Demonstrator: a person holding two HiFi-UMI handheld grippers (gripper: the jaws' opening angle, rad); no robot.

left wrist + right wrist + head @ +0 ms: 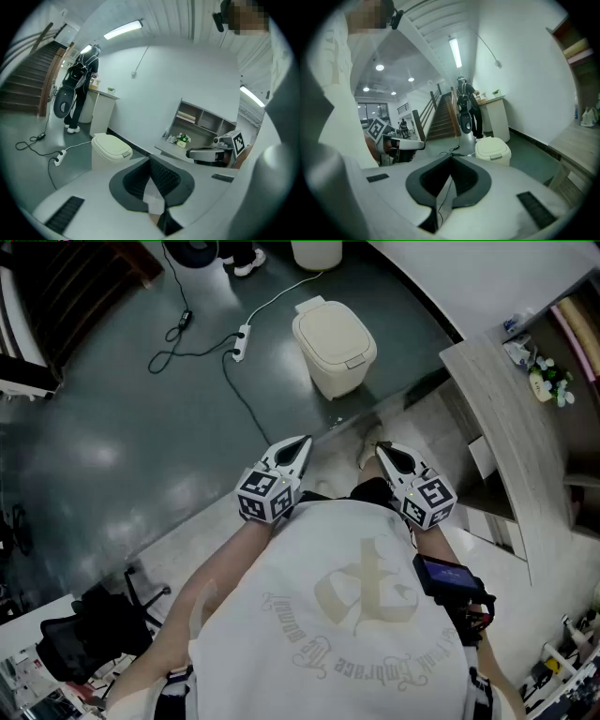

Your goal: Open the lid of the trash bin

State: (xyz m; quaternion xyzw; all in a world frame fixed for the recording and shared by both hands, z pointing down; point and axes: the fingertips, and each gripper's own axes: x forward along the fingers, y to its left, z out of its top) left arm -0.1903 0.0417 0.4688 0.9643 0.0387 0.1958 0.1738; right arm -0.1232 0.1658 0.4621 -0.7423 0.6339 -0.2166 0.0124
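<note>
Cream plastic trash bin [335, 357], upper centre: looks light, rigid, slick lid [330, 329]; work the front tab [356, 361]. Left gripper [300, 444] and right gripper [384, 452] jaws together, empty.

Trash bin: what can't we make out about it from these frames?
- Inside: hidden by the shut lid in every view.
- Base of the trash bin: in the left gripper view it is covered by the left gripper. In the right gripper view it is covered by the right gripper.
- Front catch: head view, too small to tell button from handle.
</note>
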